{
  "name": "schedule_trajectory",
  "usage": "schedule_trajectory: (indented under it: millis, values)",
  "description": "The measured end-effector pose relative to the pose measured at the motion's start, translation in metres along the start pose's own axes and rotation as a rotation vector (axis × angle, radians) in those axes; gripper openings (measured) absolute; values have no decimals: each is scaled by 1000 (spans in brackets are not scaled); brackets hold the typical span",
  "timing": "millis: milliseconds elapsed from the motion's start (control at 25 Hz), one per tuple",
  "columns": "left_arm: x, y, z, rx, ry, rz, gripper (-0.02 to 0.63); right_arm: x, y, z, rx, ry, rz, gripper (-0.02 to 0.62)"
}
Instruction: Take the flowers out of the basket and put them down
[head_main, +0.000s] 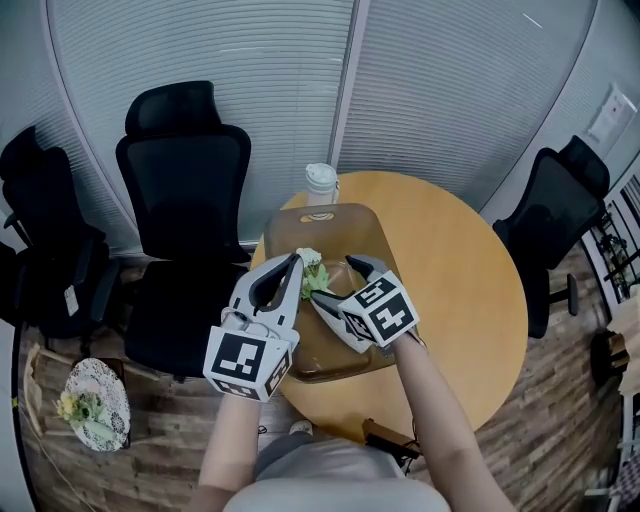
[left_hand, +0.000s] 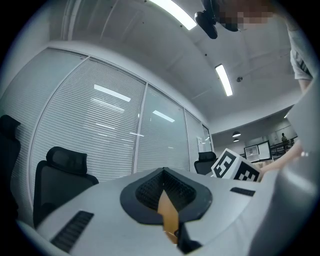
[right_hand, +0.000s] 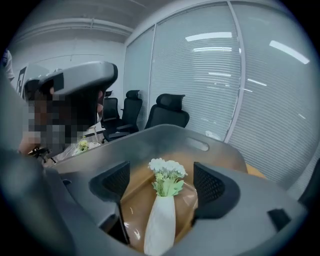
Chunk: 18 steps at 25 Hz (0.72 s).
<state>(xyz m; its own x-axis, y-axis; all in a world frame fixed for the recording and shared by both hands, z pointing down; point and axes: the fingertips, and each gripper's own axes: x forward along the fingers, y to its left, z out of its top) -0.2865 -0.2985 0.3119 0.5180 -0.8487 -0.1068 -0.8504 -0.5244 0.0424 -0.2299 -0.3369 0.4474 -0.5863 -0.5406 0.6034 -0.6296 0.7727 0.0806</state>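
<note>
Flowers stand inside the brown basket on the round worktop, left of the basket's middle in the head view. The left gripper reaches over the basket's left rim with its tip just beside the blooms. The right gripper comes in over the near rim on their other side. With both tools crowded round so light a posy, I'd say a nudge from either could tip it over in the basket before it is gripped.

In the left gripper view the left jaws are closed together with nothing pinched. Only a brown sliver shows through the gap behind their tips. The flowers are out of that view, so a bump from that side would go unseen.

In the right gripper view the right jaws stand wide. The flowers, in a slim white vase, rise between them about midway, clear of both pads. The vase looks smooth and tapered. Closing on the soft blooms could crush them, and an off-centre grip might let the vase slip or knock the basket wall on the way up.
</note>
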Motion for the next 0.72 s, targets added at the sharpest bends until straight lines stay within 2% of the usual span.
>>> schedule_trajectory:
  millis: [280,720]
  values:
    - [2,3,-2,4,-8,-22,0,32,5,-33,-1,193,63,402]
    - [9,9,-8,7,-8,-20,0,71,4,-96,20,426,119,400]
